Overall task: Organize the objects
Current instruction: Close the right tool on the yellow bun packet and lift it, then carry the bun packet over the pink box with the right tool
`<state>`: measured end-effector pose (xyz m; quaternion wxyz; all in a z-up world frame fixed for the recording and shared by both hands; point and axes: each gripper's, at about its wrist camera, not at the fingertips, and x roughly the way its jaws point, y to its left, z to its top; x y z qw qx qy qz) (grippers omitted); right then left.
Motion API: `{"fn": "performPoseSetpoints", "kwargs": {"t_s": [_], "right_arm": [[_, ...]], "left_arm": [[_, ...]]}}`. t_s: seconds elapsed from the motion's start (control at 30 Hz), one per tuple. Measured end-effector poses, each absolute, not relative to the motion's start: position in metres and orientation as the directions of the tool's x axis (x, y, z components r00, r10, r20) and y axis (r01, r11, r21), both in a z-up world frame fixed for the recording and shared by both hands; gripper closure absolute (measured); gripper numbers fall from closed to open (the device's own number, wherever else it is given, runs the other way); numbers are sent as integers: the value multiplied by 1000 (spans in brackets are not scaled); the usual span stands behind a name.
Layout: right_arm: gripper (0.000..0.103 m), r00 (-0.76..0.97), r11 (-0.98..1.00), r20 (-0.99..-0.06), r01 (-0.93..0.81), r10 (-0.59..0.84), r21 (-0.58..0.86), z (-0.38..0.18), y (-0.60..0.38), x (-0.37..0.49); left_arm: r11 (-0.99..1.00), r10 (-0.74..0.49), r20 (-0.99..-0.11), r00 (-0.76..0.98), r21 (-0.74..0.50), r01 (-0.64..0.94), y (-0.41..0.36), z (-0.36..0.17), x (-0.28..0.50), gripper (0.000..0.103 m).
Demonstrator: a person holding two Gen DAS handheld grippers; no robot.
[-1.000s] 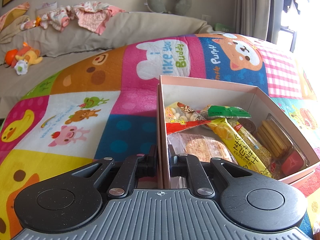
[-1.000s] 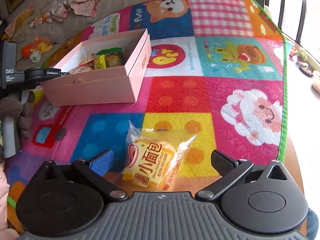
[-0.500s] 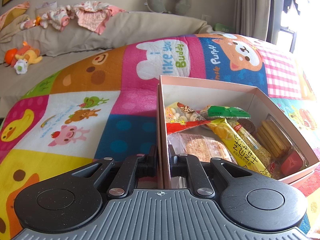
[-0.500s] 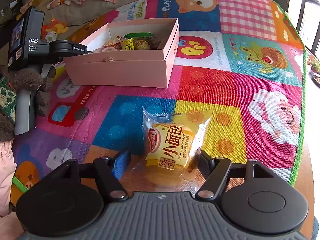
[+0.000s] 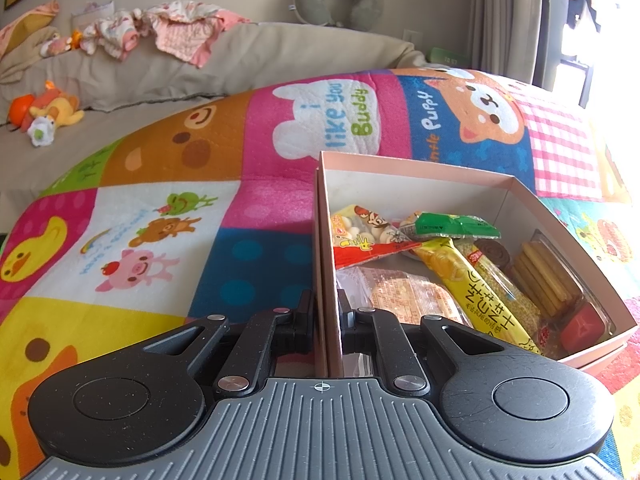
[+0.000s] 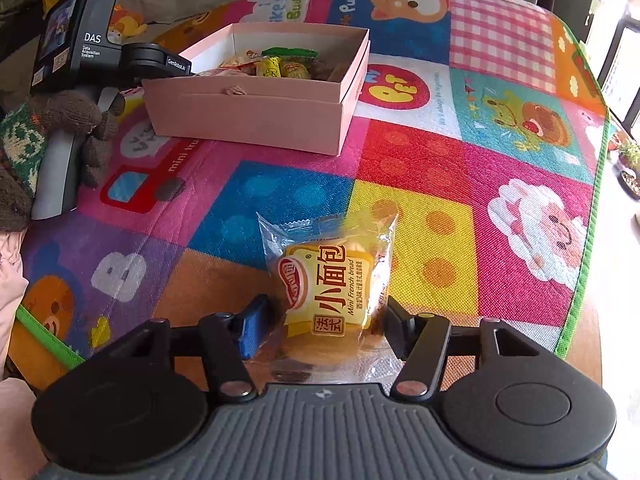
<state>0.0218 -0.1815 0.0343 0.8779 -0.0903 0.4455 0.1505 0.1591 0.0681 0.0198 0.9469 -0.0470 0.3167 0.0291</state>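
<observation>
Two hand-held grippers work over a cartoon-print play mat. The left gripper is clamped on the near wall of an open pink box, one finger outside and one inside. The box holds several snack packets, among them a long yellow packet and a green packet. The right gripper has its fingers closed in against both sides of a clear-wrapped bread bun, which sits over the mat's near edge, well apart from the box. In the right wrist view the left gripper sits at the box's left end.
</observation>
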Motion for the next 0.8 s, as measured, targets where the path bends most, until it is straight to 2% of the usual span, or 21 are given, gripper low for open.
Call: {"fn": "performPoseSetpoints", "kwargs": {"t_s": [0.3, 0.5, 0.63, 0.8], "right_arm": [[46, 522, 942, -824, -332, 220, 41, 52, -191, 26], [46, 580, 928, -762, -367, 288, 72, 89, -177, 39], [46, 628, 923, -714, -378, 309, 68, 107, -155, 74], [46, 634, 927, -706, -365, 315, 86, 116, -129, 135]], "left_arm": [[994, 24, -599, 800, -74, -85, 68, 20, 158, 91], [994, 24, -598, 801, -73, -85, 68, 21, 158, 91], [994, 24, -598, 801, -73, -85, 68, 21, 158, 91], [994, 23, -598, 801, -75, -85, 68, 21, 158, 91]]}}
